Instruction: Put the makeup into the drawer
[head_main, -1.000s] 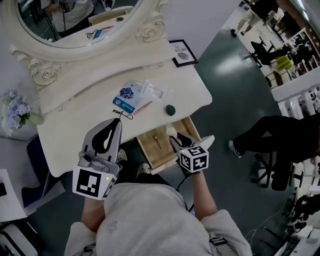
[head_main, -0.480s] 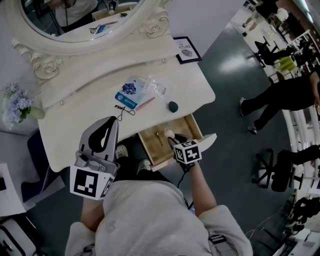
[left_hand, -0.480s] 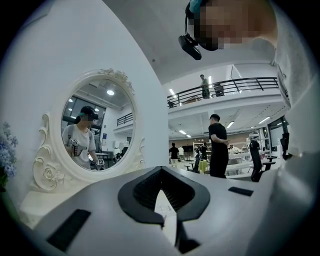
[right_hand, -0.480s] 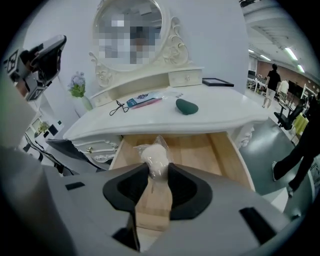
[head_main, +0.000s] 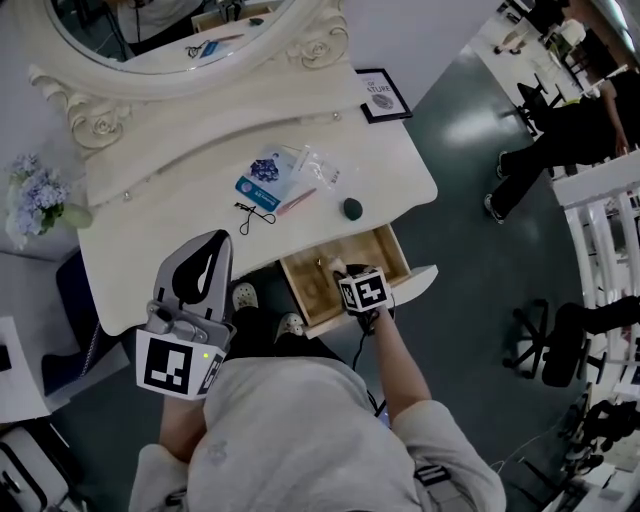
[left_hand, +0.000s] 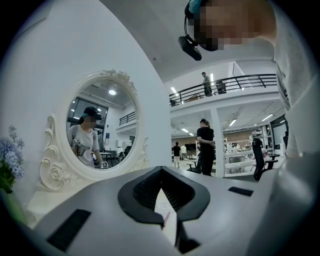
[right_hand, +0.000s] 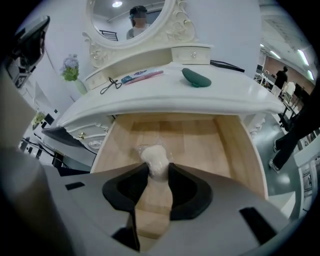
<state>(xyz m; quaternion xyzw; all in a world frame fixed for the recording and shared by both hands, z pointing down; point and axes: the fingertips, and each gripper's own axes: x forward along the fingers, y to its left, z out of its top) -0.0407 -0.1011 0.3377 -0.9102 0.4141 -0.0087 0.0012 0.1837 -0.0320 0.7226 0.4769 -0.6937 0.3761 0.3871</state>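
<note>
The wooden drawer (head_main: 394, 255) under the white vanity table (head_main: 150, 250) stands pulled out. My right gripper (head_main: 348, 276) points steeply down into it, shut on a white makeup sponge in clear wrap (right_hand: 153, 155); in the right gripper view, that gripper (right_hand: 159, 168) holds the sponge just above the drawer's floor (right_hand: 200, 135). On the tabletop lie a dark green oval item (head_main: 352, 208), a blue packet (head_main: 262, 180), a pink stick (head_main: 297, 203) and a black eyelash curler (head_main: 250, 215). My left gripper (head_main: 222, 240) hovers level over the table's front left, shut and empty.
An oval mirror (head_main: 150, 40) and a small framed card (head_main: 383, 95) stand at the back of the table, flowers (head_main: 35, 195) at its left. A person walks at the upper right (head_main: 545, 150). A black office chair (head_main: 560, 345) stands right of the drawer.
My right gripper has sunk down into the open drawer with the sponge, tilting steeper. The left gripper has stayed put. The person at the right has walked away up the frame.
</note>
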